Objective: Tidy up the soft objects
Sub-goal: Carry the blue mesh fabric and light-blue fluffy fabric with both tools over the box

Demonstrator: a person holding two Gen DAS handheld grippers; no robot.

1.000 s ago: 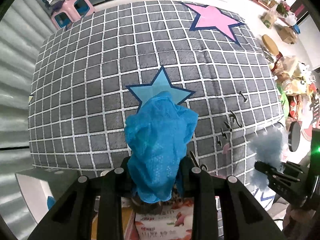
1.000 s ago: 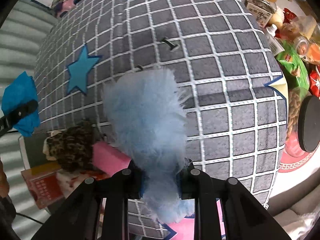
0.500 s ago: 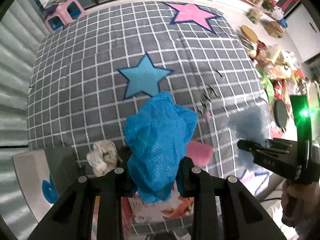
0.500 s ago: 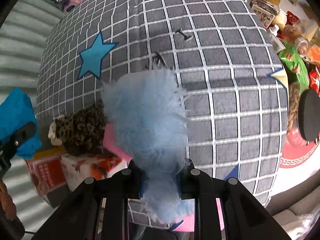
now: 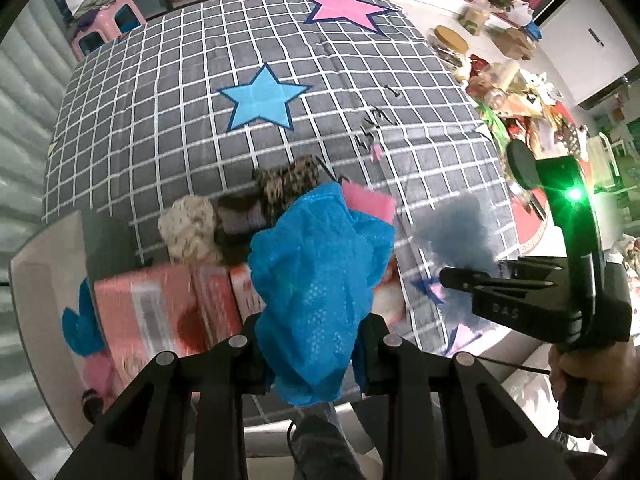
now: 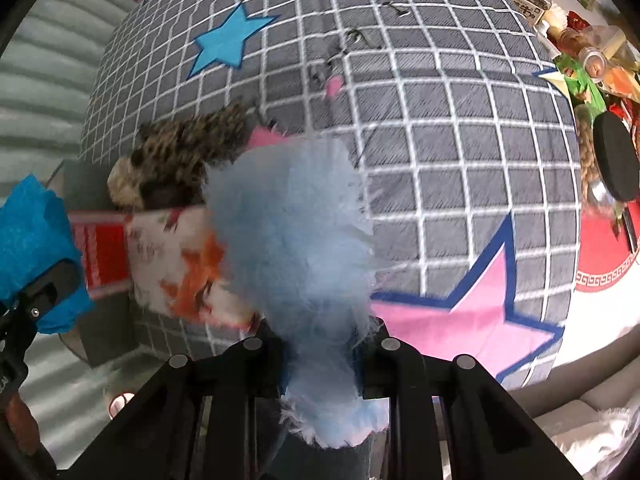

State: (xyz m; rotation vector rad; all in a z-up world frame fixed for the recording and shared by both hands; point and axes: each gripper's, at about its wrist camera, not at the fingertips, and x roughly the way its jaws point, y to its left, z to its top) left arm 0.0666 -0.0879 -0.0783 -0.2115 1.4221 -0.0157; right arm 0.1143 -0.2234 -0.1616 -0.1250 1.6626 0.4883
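My left gripper (image 5: 316,356) is shut on a bright blue mesh cloth (image 5: 320,276) that bulges up between its fingers. My right gripper (image 6: 320,354) is shut on a pale blue fluffy cloth (image 6: 296,236); the left wrist view shows that gripper (image 5: 448,280) from the side with the fluffy cloth (image 5: 460,228) in it. Both are held high over a grey checked bedspread (image 5: 160,92). Near the bed's front edge lie a leopard-print plush (image 5: 288,180), a cream fuzzy ball (image 5: 188,228), a pink cloth (image 5: 368,202) and a printed red and white bag (image 5: 160,304).
Blue (image 5: 260,100) and pink (image 5: 344,8) stars mark the bedspread. Several small dark clips (image 5: 372,128) lie mid-bed. Snacks and jars (image 5: 500,80) crowd the floor on the right. A white box (image 5: 44,276) holding blue fabric stands at the left, a pink stool (image 5: 108,28) at the back.
Both grippers have drawn back toward the bed's front edge, keeping their cloths. The plush pile, pink cloth and printed bag have come into full view below them.
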